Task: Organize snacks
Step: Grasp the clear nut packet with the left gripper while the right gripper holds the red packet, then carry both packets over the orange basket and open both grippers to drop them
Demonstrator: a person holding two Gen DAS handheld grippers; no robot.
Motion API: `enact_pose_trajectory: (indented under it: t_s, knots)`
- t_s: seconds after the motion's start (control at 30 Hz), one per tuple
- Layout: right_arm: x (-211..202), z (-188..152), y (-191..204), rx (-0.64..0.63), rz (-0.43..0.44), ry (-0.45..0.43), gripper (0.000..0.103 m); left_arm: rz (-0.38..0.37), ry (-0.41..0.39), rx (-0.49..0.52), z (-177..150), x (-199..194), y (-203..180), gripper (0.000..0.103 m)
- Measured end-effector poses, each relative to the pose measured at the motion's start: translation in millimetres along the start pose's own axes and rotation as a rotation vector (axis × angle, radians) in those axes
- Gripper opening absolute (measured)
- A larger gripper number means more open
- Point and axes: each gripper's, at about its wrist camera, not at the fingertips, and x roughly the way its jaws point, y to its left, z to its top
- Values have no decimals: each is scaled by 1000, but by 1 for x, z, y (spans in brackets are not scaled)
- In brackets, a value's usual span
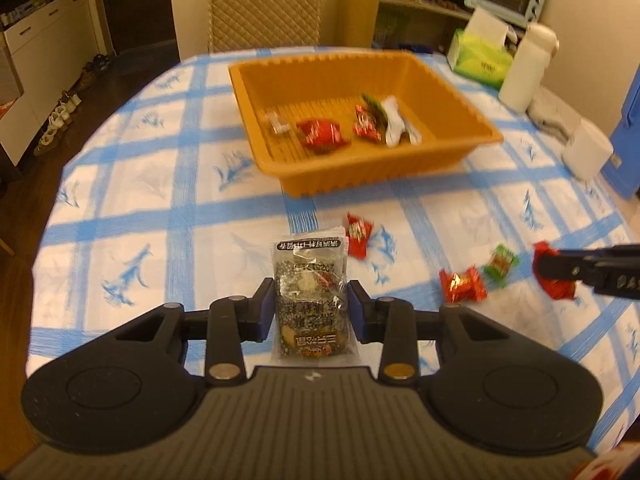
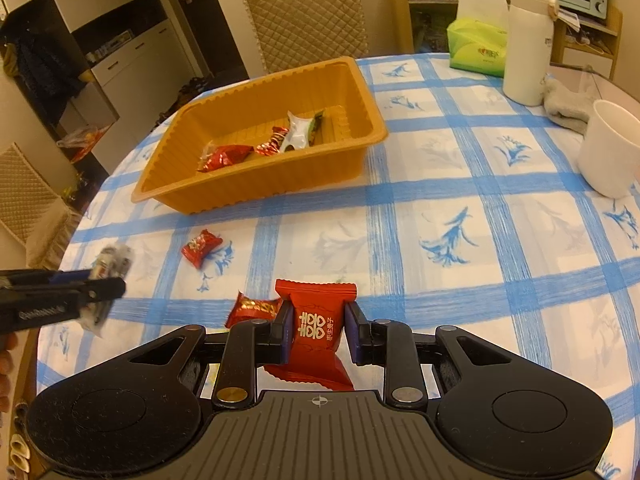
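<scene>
With my left gripper (image 1: 311,312) clamping the grey packet (image 1: 310,300) and my right gripper (image 2: 316,330) the red candy (image 2: 316,322), either glossy wrapper could slip short of the orange tray (image 1: 460,96) at upper centre.

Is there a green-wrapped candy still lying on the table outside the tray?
Yes, a green candy lies on the tablecloth beside a red candy, well clear of the tray.

Both wrist cameras look steeply down, close, sharing the orange tray (image 1: 360,176).
</scene>
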Motion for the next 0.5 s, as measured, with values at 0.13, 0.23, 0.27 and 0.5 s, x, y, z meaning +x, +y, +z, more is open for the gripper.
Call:
enact_pose_trajectory:
  t_s: [0.13, 0.23, 0.27, 0.5]
  knots:
    - [1, 10, 3, -16, 14, -13, 27, 2, -43, -13, 14, -13, 2, 34]
    - [3, 21, 3, -23, 22, -27, 27, -8, -69, -9, 25, -18, 0, 34]
    - [3, 25, 4, -26, 23, -34, 27, -11, -79, -4, 30, -19, -1, 34]
    - [8, 70, 8, -47, 34, -113, 27, -32, -143, 19, 68, -14, -12, 34]
